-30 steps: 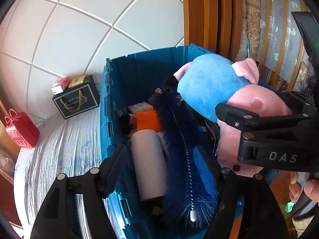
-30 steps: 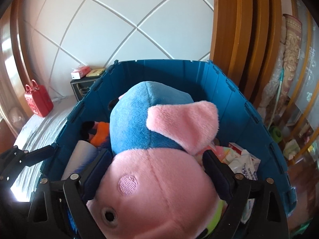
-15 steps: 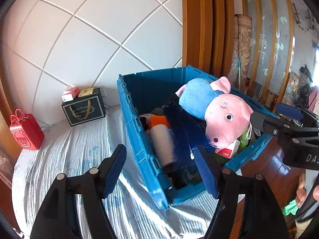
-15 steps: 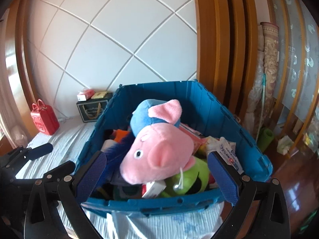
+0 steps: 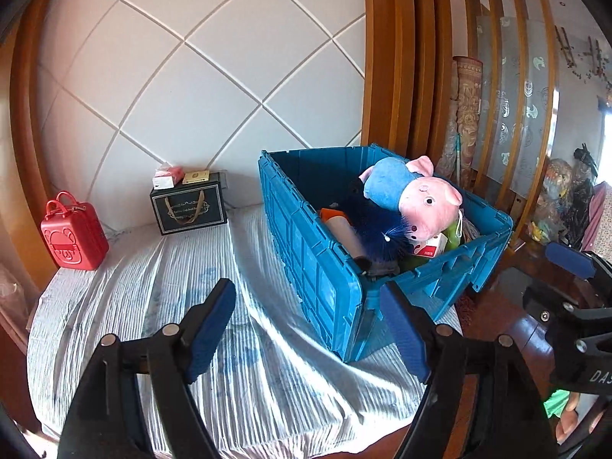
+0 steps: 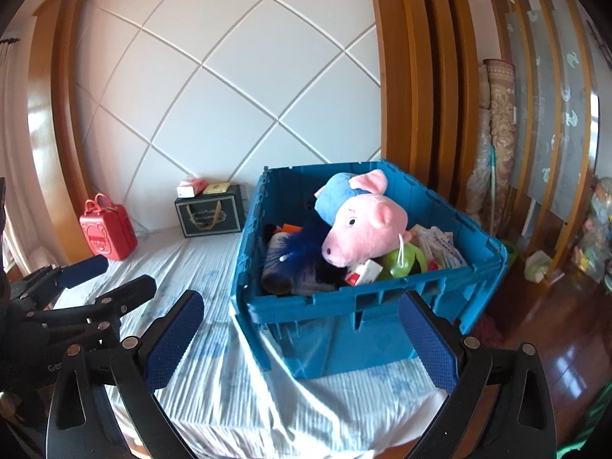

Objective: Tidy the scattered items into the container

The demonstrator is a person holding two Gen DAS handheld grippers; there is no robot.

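Blue crate (image 6: 367,329) at 1 o'clock on striped bedsheet (image 5: 237,344), pig plush (image 6: 359,225) atop heap inside. Left gripper (image 5: 310,329): jaws opening, nothing between. Right gripper (image 6: 302,340): jaws wide, empty. Judgement: sheet bare of strays; pull clear of crate rim.

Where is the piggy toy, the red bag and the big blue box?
Piggy toy (image 6: 357,222): right wrist view, on its pink face.
Red bag (image 5: 72,239): left wrist view, on its front.
Blue box (image 6: 355,329): right wrist view, on its near wall.
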